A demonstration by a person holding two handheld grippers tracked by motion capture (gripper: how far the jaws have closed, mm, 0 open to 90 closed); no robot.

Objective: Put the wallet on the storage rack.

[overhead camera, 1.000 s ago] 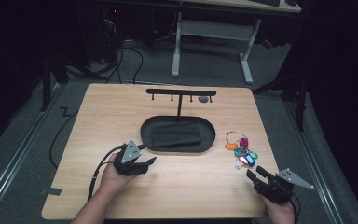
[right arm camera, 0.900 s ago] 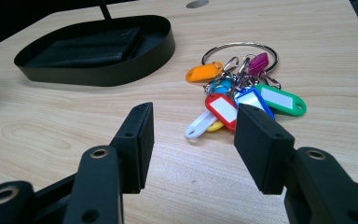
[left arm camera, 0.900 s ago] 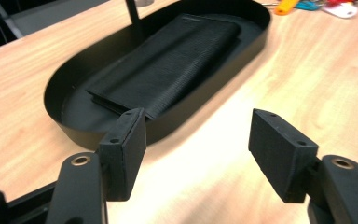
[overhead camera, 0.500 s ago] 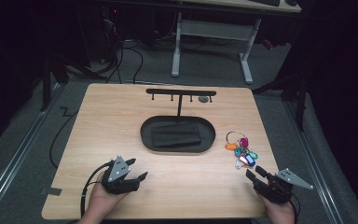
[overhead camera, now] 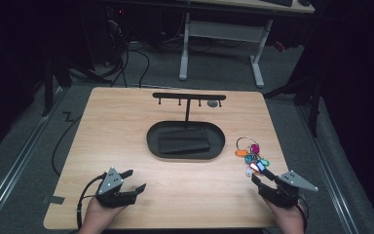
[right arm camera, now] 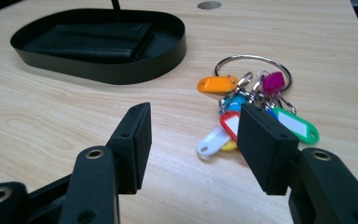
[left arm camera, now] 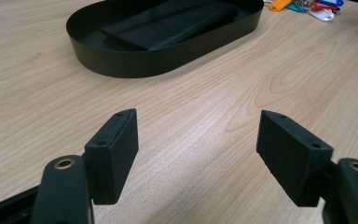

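Wooden surface (overhead camera: 126, 126) carries black oval tray (overhead camera: 151, 141) mid-frame, wallet (overhead camera: 184, 141) inside.

Key bunch (overhead camera: 251, 155) lies right of centre in high view, just ahead of right tool (overhead camera: 263, 177). We judge it light, loose, jingly: tags flop, slide on wood. Steel ring (right arm camera: 253, 59) is stiff, best hold; plastic tags slippery.

Right tool: jaws apart, nothing between.

Left tool (overhead camera: 135, 180), lower left: jaws just opening wider, nothing between, bare wood ahead.

Black tray (overhead camera: 151, 141), multicoloured key tags (overhead camera: 253, 156), pale wood table (overhead camera: 107, 126)
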